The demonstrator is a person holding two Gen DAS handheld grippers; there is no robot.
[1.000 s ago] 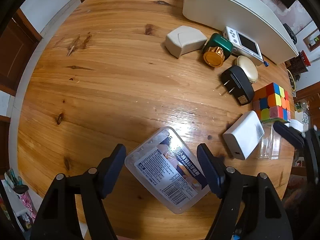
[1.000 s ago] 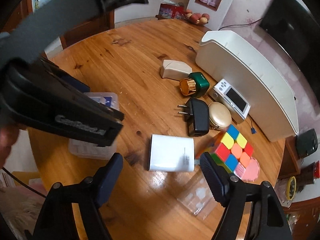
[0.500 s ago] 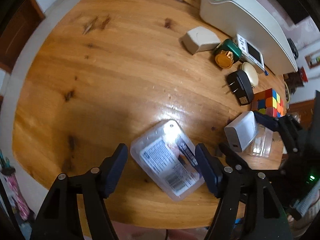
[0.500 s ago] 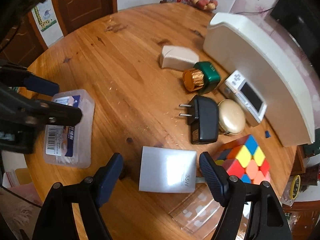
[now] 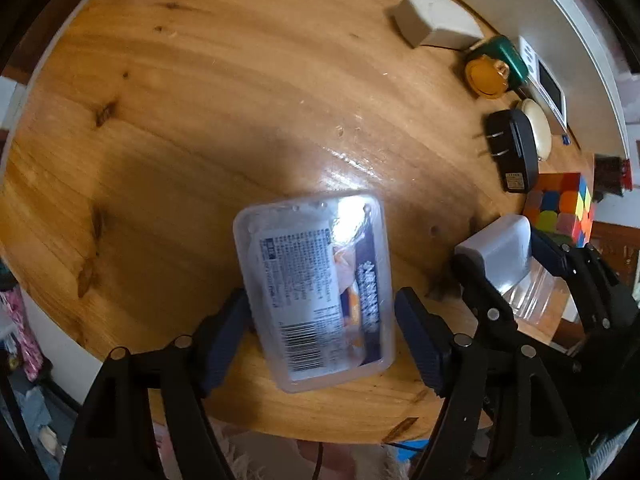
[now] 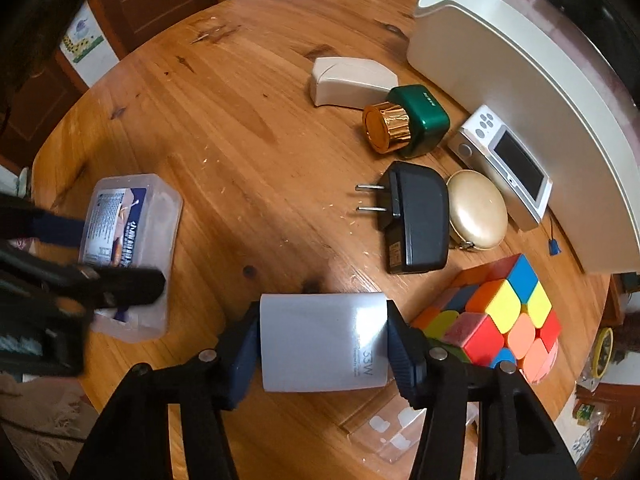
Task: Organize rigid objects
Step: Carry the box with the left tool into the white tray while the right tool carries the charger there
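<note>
Brown wood makes up the round table (image 6: pixel 240 128), and all the things sit on it. At the far left lies a clear plastic box (image 5: pixel 316 292) with a printed label and a barcode on it. The left gripper (image 5: pixel 320 332) has its two blue pads on the two long sides of this box. The pads look very close to the box walls, but it is hard to tell if they are pressing on it.

Next comes a white charger block (image 6: pixel 324 348) marked 33W. The right gripper (image 6: pixel 320 344) is closed on it, with one pad tight on each side. The block sits near the front edge of the table. A thin clear plastic piece (image 6: pixel 400 432) lies just in front of it.

Further to the right is a black plug adapter (image 6: pixel 412 220) with two metal pins that point left. Behind it are a beige case (image 6: pixel 352 82) and a green bottle with a gold cap (image 6: pixel 404 126), lying on its side. A round gold compact (image 6: pixel 476 210) touches the black adapter. A bright puzzle cube (image 6: pixel 504 320) sits just right of the white charger. A small white device with a screen (image 6: pixel 504 164) leans by the long white tray (image 6: pixel 520 80) at the back right.
</note>
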